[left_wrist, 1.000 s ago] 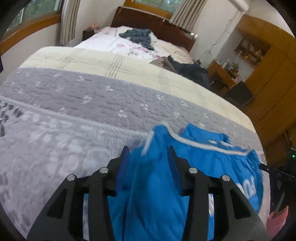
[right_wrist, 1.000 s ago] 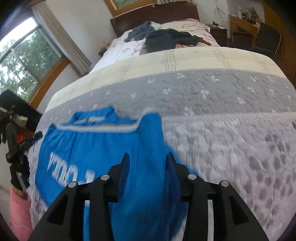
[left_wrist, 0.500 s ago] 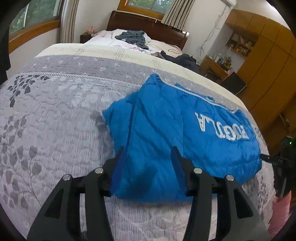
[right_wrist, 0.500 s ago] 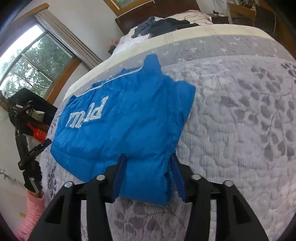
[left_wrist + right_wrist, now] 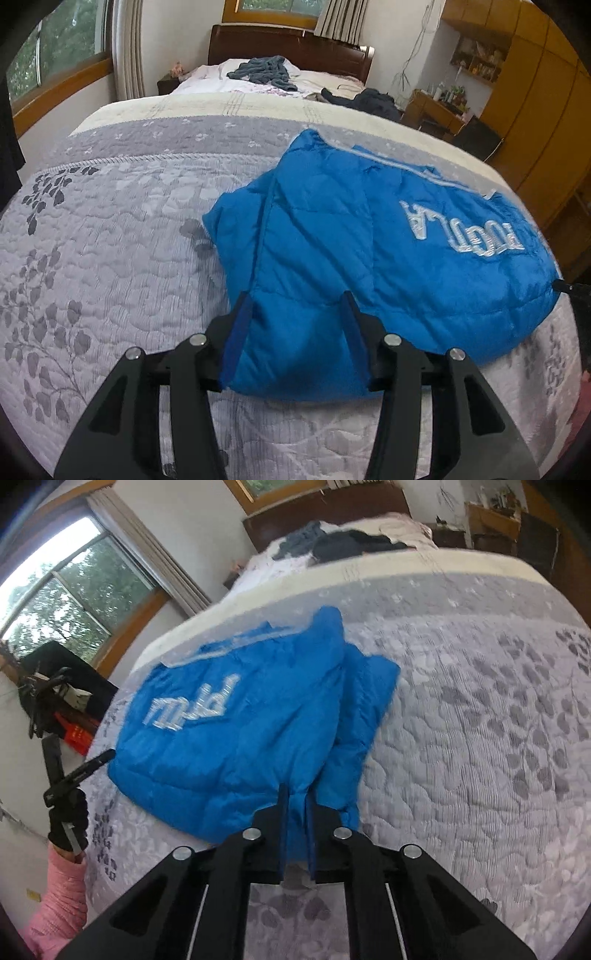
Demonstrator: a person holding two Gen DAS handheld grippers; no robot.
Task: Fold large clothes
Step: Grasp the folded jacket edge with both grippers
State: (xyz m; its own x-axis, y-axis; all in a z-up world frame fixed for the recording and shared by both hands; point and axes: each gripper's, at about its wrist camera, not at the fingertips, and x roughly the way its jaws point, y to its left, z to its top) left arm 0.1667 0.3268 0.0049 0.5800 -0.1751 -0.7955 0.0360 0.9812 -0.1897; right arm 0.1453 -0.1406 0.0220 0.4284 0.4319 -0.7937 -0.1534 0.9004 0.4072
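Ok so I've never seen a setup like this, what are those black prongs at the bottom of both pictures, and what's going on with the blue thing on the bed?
No robot here: a person holds a two-finger gripper in each hand, with a fisheye camera on each looking along its fingers. The black prongs are those fingers. One picture comes from the left gripper, the other from the right gripper. On the grey quilted bedspread lies a partly folded blue padded jacket with white lettering. The left gripper's jaws are wide open around the jacket's near edge, not pinching it. The right gripper's jaws are shut on the jacket's near edge. Other clothes lie near the headboard.
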